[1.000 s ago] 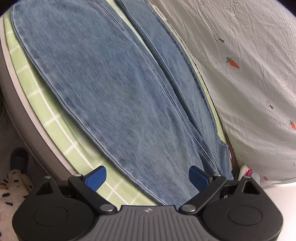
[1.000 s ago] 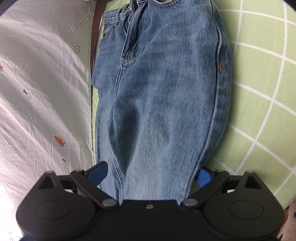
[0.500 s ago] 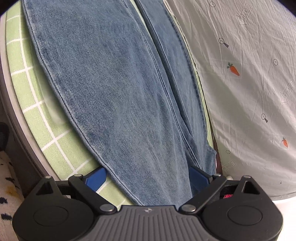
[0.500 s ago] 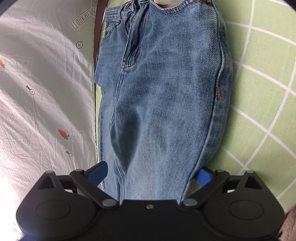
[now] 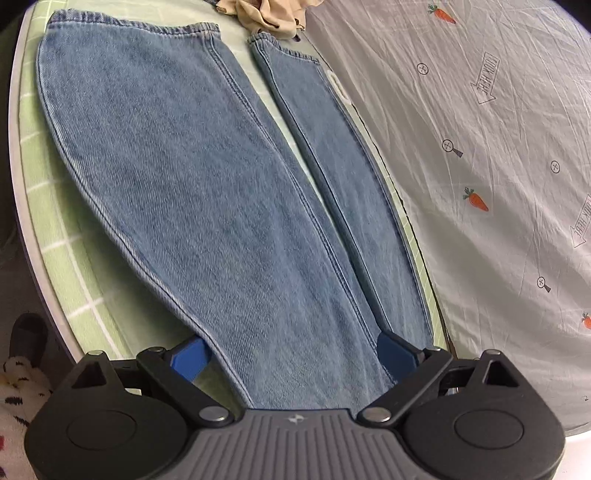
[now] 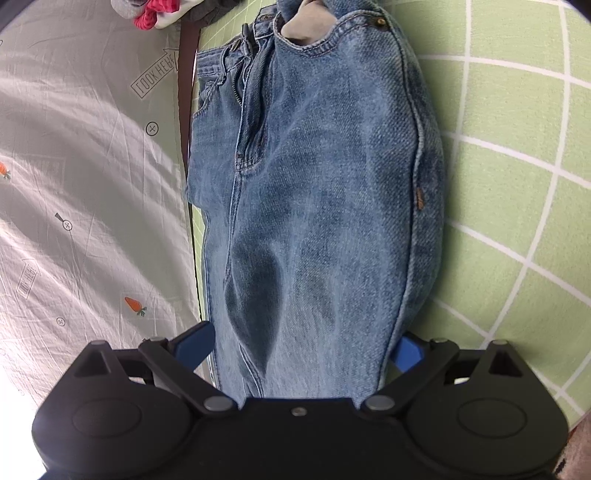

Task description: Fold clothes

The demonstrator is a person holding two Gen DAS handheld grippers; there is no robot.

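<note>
Blue jeans (image 5: pixel 207 192) lie flat on a green checked cloth (image 5: pixel 85 280), both legs running away to their hems at the top; the narrower leg (image 5: pixel 343 177) lies at the cloth's right edge. My left gripper (image 5: pixel 291 356) is open, its blue fingers (image 5: pixel 188 358) straddling the wide leg, their tips partly hidden by denim. The right wrist view looks the other way, up the jeans (image 6: pixel 325 192) to the waistband (image 6: pixel 314 40) and open fly. My right gripper (image 6: pixel 301 345) is open too, with a blue finger (image 6: pixel 408 352) on either side of the denim.
A grey sheet with carrot prints (image 5: pixel 498 147) lies along one side of the jeans (image 6: pixel 74 166). A beige garment (image 5: pixel 269 16) sits beyond the hems. Pink and white clothes (image 6: pixel 155 13) lie past the waistband. A dark slipper (image 5: pixel 26 336) is on the floor, lower left.
The left view has drawn back from the legs, so both hems and the beige garment now show. The right view shows more of the waistband. Both grippers stay open.
</note>
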